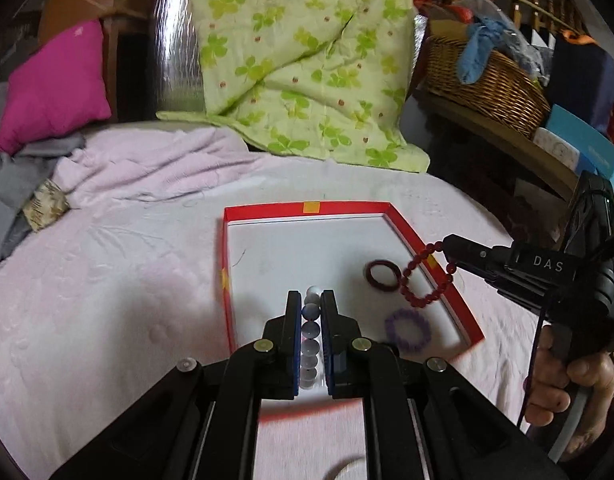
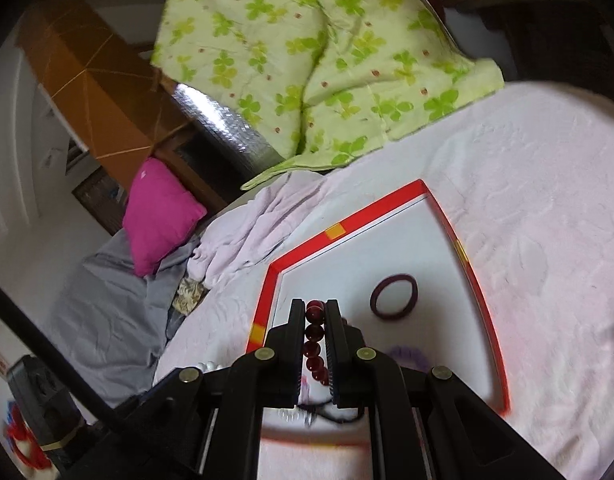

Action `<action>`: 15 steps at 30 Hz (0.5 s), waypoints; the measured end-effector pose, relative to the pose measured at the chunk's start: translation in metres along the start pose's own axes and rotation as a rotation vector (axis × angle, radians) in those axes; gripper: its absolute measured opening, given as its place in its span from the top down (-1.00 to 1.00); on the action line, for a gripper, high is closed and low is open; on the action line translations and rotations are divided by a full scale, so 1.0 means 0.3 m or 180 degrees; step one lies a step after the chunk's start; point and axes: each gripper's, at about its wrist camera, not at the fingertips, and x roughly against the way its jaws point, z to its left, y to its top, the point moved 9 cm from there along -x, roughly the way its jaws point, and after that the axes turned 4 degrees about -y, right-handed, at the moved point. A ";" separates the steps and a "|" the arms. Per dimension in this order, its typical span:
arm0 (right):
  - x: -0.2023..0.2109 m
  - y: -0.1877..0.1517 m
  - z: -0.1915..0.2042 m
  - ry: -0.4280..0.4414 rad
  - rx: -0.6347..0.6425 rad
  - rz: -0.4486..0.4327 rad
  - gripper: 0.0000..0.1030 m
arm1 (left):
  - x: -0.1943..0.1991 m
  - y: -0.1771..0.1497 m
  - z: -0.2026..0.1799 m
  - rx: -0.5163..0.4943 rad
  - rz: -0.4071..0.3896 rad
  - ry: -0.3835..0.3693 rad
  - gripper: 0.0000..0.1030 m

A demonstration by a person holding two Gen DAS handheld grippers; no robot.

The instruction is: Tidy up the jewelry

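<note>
Pink bedspread, red tray (image 1: 463,312) on it — left gripper (image 1: 311,300) clamps pale beads (image 1: 310,334), right gripper (image 2: 315,309) clamps red beads (image 2: 311,350), both over tray — next: lower, release clear of ring (image 1: 382,275).

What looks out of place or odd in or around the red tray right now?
Little stands out. The red bead bracelet hangs from the right claw across the red tray's right rim, half inside and half outside. A thin dark mark shows on the tray's white floor. The dark ring and purple bracelet lie flat inside.
</note>
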 end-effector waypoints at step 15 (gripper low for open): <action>-0.403 0.130 0.023 0.0123 -0.0238 0.0320 0.79 | -0.357 -0.007 -0.016 0.0475 0.0544 -0.0665 0.81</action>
